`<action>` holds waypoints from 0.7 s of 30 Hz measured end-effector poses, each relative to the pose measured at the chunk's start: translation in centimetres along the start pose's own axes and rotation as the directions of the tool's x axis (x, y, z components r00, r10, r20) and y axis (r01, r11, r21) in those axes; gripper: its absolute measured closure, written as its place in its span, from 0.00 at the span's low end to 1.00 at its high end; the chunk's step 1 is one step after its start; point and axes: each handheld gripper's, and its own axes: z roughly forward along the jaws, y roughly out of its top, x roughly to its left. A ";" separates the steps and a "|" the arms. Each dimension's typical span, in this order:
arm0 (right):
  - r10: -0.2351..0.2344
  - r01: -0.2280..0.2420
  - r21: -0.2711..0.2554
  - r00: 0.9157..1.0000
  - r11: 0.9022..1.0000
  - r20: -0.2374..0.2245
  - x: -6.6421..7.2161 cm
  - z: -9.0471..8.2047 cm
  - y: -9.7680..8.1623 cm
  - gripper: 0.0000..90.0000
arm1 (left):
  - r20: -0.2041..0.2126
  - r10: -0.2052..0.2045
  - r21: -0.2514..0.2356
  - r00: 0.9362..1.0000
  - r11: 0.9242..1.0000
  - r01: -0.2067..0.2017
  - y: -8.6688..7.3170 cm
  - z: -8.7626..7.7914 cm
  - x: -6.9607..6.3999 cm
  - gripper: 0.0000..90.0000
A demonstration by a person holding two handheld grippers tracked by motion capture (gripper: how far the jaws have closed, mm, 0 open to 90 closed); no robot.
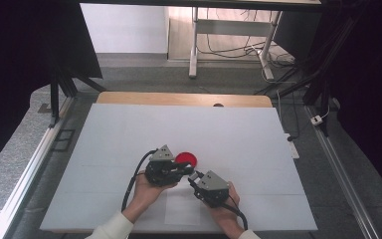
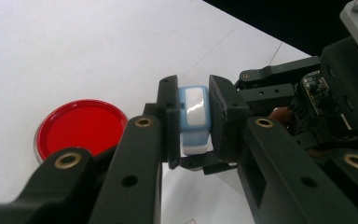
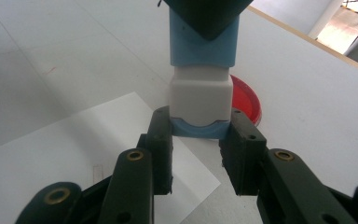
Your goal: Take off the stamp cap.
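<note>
I can read no text, label, brand, number or sign anywhere in these views. The small blue and white block that I hold between both tongs has plain faces with no print on them. The red round lid lying just beyond it on the worktop is bare as well. The white sheet of paper near my hands carries a faint mark at its edge, too small and pale for me to make out. The circuit board on the right tongs' body shows tiny components, but nothing legible.
</note>
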 end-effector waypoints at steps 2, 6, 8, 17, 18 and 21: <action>-0.002 0.002 0.004 1.000 1.000 -0.005 0.0 0.0 0.0 0.73 | -0.001 0.000 -0.001 1.000 1.000 0.000 0.0 0.0 0.0 0.83; 0.036 -0.036 -0.010 0.999 0.999 -0.018 -0.1 0.0 0.0 0.73 | -0.003 -0.001 -0.012 1.000 1.000 0.001 0.0 -0.1 0.0 0.83; 0.052 -0.052 -0.027 0.999 0.998 -0.016 -0.1 -0.1 -0.1 0.72 | 0.006 -0.009 -0.021 1.000 1.000 0.009 0.0 -0.1 0.1 0.83; 0.068 -0.068 -0.044 0.998 0.997 -0.002 0.1 -0.2 -0.3 0.73 | 0.010 -0.014 -0.027 1.000 1.000 0.015 -0.1 -0.2 0.1 0.83; 0.067 -0.067 -0.043 0.998 0.997 -0.003 0.1 -0.2 -0.3 0.73 | 0.011 -0.014 -0.025 1.000 1.000 0.014 -0.1 -0.2 0.1 0.83; 0.046 -0.046 -0.034 0.999 0.998 -0.002 0.1 -0.1 -0.3 0.73 | 0.014 -0.015 -0.019 1.000 1.000 0.016 -0.1 -0.1 0.1 0.84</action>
